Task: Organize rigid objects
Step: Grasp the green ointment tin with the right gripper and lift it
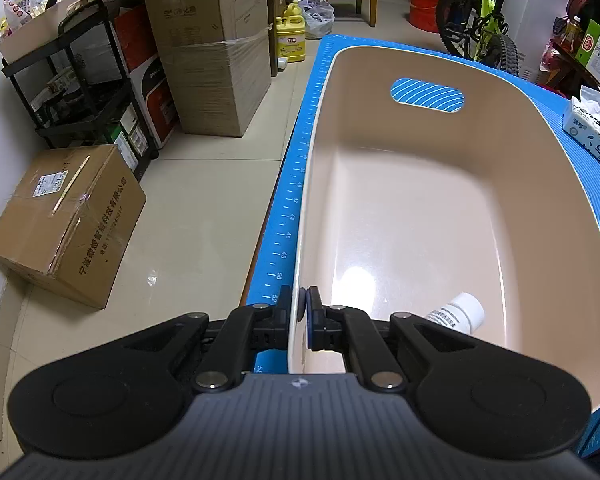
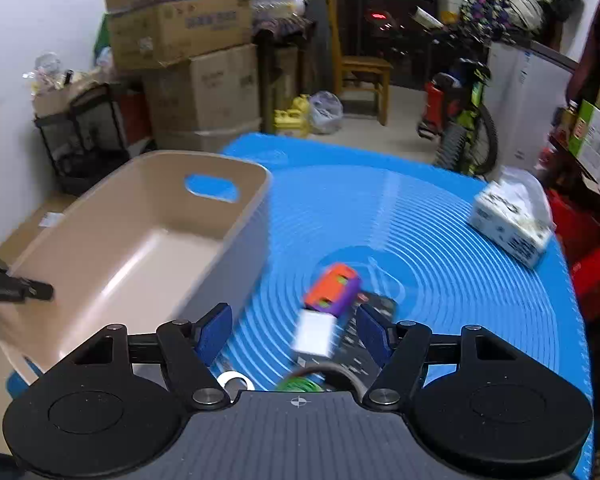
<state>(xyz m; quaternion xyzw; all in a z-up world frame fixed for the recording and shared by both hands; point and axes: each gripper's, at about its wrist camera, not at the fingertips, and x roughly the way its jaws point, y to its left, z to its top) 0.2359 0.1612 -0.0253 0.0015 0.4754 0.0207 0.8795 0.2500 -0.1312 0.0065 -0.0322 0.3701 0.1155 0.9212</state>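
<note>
A beige plastic bin [image 1: 440, 200] stands on a blue mat [image 1: 288, 208]. My left gripper [image 1: 303, 308] is shut on the bin's near left rim. A small white bottle [image 1: 458, 314] lies inside the bin at its near end. In the right wrist view the bin [image 2: 140, 248] is at the left and my right gripper [image 2: 296, 332] is open above the mat [image 2: 440, 264]. Between its fingers lie a white block [image 2: 315, 334], an orange and purple toy [image 2: 334, 290] and a black remote [image 2: 364, 344]. A green object [image 2: 298, 385] and a white ring [image 2: 231, 381] lie close under the gripper.
A tissue pack [image 2: 510, 226] sits at the mat's right side, also in the left wrist view [image 1: 592, 128]. Cardboard boxes [image 1: 66, 220], a black cart [image 1: 84, 80], a bicycle [image 1: 480, 12] and a wooden chair [image 2: 360, 76] stand on the floor around the table.
</note>
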